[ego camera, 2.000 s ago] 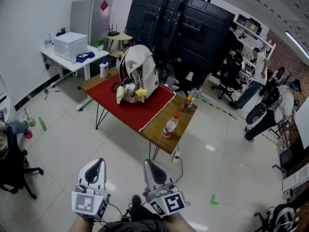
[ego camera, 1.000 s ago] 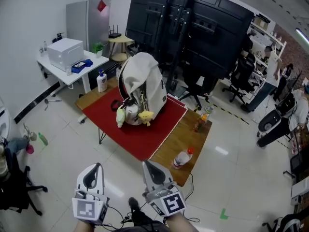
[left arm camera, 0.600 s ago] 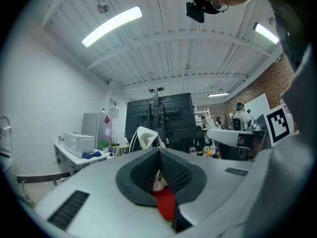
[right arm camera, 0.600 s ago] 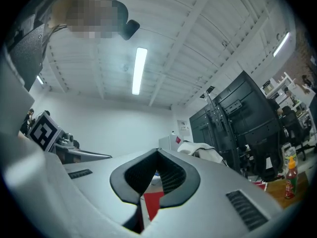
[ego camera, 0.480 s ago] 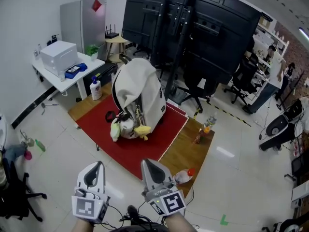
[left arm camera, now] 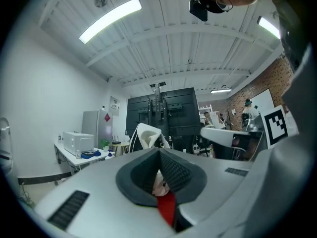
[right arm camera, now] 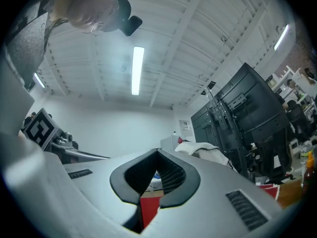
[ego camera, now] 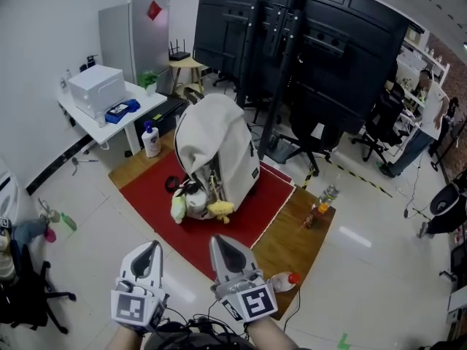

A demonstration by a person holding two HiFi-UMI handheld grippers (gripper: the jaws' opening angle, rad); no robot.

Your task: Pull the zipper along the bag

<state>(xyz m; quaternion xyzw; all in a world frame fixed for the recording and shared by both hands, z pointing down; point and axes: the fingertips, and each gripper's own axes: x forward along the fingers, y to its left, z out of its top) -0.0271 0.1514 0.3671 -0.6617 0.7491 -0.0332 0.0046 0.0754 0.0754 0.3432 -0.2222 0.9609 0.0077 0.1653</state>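
A cream backpack (ego camera: 216,150) stands upright on a red cloth (ego camera: 255,203) over a low wooden table (ego camera: 292,243); its front is open, with soft toys (ego camera: 193,204) spilling out at the base. The zipper is too small to make out. Both grippers are held low and near me, well short of the table. My left gripper (ego camera: 146,257) is shut and holds nothing. My right gripper (ego camera: 226,252) is shut too, also holding nothing. The backpack (left arm camera: 146,135) appears beyond the jaws in the left gripper view, and the bag (right arm camera: 205,151) shows in the right gripper view.
A plastic bottle (ego camera: 281,283) lies on the table's near corner, and a drink bottle (ego camera: 323,199) stands at its right edge. A white desk with a box (ego camera: 98,86) is at the left, a tall black rack (ego camera: 321,49) behind, office chairs (ego camera: 310,141) to the right.
The view has closed in on the table: backpack and red cloth now sit larger and nearer. Both grippers keep their place at the bottom of the view, still shut.
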